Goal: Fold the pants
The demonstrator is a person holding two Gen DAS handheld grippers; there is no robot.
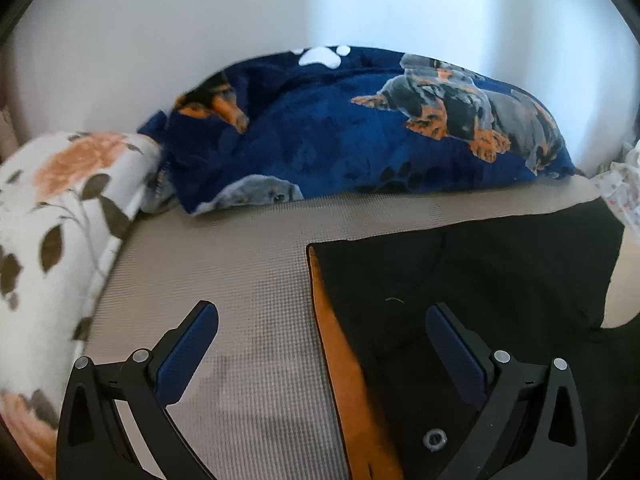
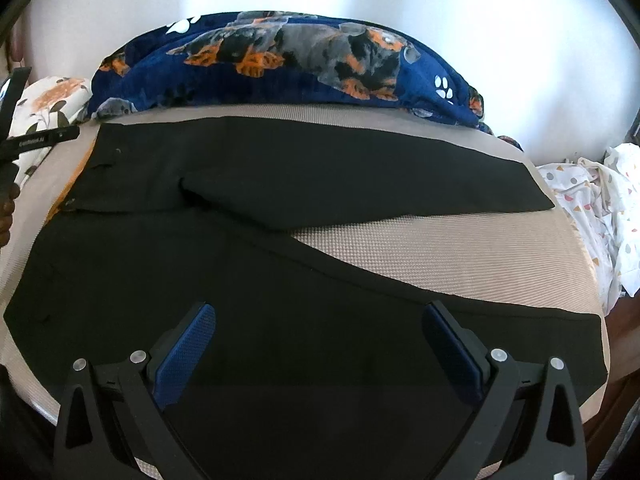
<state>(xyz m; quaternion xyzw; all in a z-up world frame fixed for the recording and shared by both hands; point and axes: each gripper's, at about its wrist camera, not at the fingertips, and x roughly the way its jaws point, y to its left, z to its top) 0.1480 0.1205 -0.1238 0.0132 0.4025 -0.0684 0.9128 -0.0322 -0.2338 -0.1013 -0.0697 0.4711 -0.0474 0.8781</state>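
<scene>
Black pants (image 2: 280, 280) lie flat on a beige mattress (image 2: 460, 256), waist to the left, the two legs spread apart toward the right. In the left wrist view the waist end (image 1: 460, 280) shows an orange lining (image 1: 344, 380) along its edge and a metal eyelet (image 1: 435, 438). My left gripper (image 1: 322, 328) is open and empty, low over the waistband edge. My right gripper (image 2: 320, 328) is open and empty, above the near leg. The left gripper's body (image 2: 24, 136) shows at the left edge of the right wrist view.
A navy dog-print blanket (image 2: 288, 68) is bunched along the far side against a white wall. A floral pillow (image 1: 52, 240) lies left of the waist. A white patterned sheet (image 2: 600, 208) is heaped at the right. The mattress edge runs close below the near leg.
</scene>
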